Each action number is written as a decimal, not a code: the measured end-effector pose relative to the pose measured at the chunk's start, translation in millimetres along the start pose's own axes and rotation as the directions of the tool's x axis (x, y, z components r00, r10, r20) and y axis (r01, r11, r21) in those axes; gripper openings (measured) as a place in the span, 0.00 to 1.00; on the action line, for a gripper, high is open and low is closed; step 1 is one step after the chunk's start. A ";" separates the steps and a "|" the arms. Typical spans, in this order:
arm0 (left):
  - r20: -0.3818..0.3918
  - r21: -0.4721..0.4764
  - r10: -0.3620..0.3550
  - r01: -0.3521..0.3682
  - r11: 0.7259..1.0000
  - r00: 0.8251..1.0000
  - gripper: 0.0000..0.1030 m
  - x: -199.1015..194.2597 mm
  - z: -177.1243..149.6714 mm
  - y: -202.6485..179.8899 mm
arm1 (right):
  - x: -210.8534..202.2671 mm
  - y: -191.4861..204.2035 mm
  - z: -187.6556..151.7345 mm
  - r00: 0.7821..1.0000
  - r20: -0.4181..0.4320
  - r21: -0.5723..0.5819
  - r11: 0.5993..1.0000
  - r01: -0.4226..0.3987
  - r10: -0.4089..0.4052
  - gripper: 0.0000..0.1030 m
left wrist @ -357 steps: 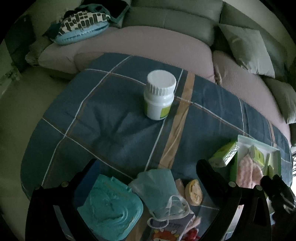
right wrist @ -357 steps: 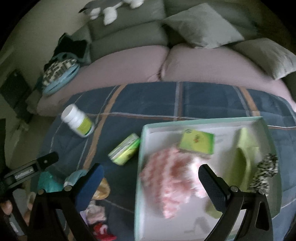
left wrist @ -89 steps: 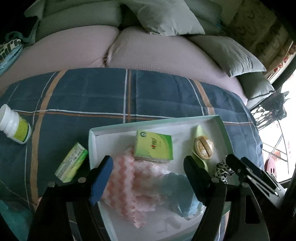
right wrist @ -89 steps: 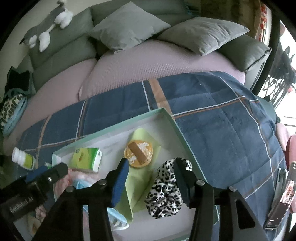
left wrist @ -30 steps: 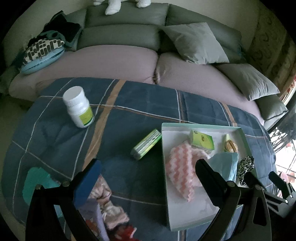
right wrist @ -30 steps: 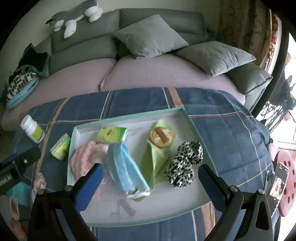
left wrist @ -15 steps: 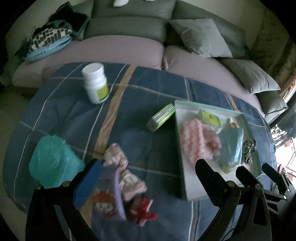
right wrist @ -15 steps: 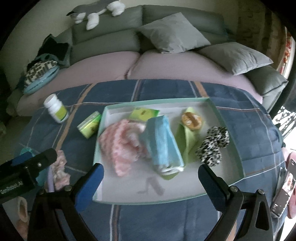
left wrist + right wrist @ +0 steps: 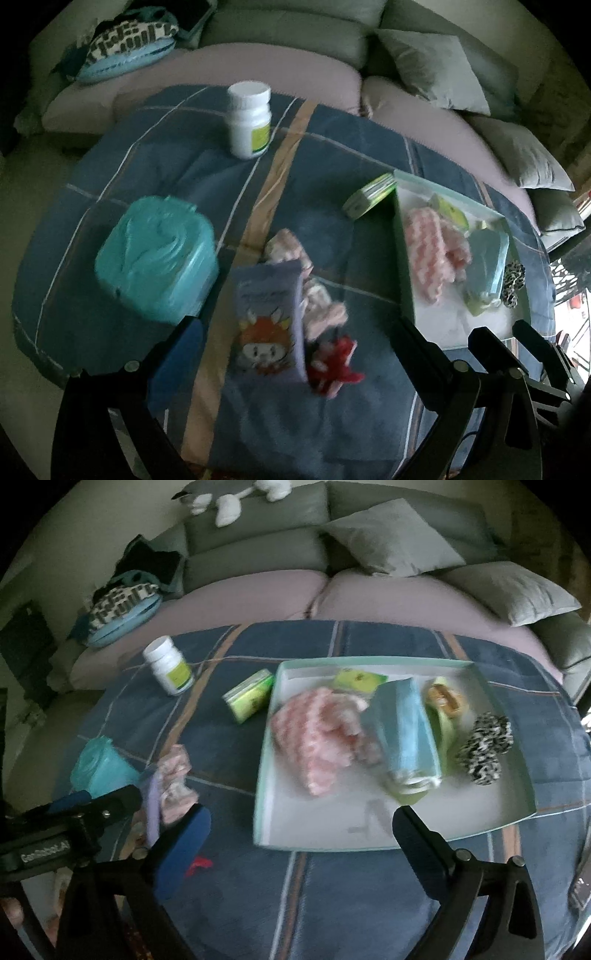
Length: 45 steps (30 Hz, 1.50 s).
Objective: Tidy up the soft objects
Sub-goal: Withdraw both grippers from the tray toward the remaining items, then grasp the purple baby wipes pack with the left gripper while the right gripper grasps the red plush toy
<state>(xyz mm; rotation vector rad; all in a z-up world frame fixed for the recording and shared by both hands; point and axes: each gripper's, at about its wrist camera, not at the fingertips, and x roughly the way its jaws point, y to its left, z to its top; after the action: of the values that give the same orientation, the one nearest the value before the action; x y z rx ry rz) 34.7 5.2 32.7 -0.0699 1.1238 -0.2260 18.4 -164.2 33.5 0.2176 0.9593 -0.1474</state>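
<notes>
A white tray (image 9: 476,823) on the blue plaid cloth holds a pink fluffy cloth (image 9: 317,734), a blue face mask (image 9: 406,731), a green cloth (image 9: 445,727), a leopard scrunchie (image 9: 484,749) and a green box (image 9: 356,681). In the left wrist view the tray (image 9: 428,317) is at the right. A purple cartoon pouch (image 9: 269,321), a pink-white cloth (image 9: 314,288) and a red item (image 9: 332,365) lie just ahead of my open, empty left gripper (image 9: 295,354). My right gripper (image 9: 299,834) is open and empty in front of the tray.
A teal wipes pack (image 9: 155,258), a white pill bottle (image 9: 249,120) and a green soap-like box (image 9: 369,194) sit on the cloth. Behind is a sofa with grey cushions (image 9: 391,539), a patterned bag (image 9: 122,609) and a plush toy (image 9: 229,498).
Both grippers have pulled back and swung left. The pouch, pink-white cloth and wipes pack now fill the left wrist view, and the tray has shifted right in both views.
</notes>
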 end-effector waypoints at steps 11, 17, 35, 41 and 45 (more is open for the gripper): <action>-0.049 -0.081 -0.019 0.015 0.997 0.999 0.98 2.4 -12.6 27.1 | 13.8 32.3 -14.3 0.994 -0.063 -0.055 0.994 -0.090 0.086 0.87; -0.061 -0.120 -0.018 0.011 0.993 0.998 0.98 6.6 -14.7 37.8 | 20.1 43.2 -19.3 0.988 -0.094 -0.080 0.988 -0.130 0.122 0.82; -0.122 -0.166 -0.036 0.016 0.986 0.992 0.98 35.2 -18.4 47.8 | 52.9 70.9 -34.0 0.965 -0.212 -0.140 0.973 -0.185 0.153 0.72; -0.132 -0.165 -0.034 0.012 0.986 0.991 0.98 42.2 -17.1 47.2 | 61.4 75.2 -36.6 0.959 -0.239 -0.148 0.971 -0.188 0.150 0.72; -0.139 -0.171 -0.037 0.013 0.985 0.990 0.98 46.7 -16.2 50.0 | 67.9 78.5 -37.9 0.958 -0.250 -0.153 0.971 -0.184 0.142 0.72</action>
<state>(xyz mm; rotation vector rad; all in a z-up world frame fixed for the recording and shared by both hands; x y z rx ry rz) 46.7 44.8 -24.1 -0.2225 1.2835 -0.1588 44.1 -80.7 -34.2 0.1538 1.1818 0.1180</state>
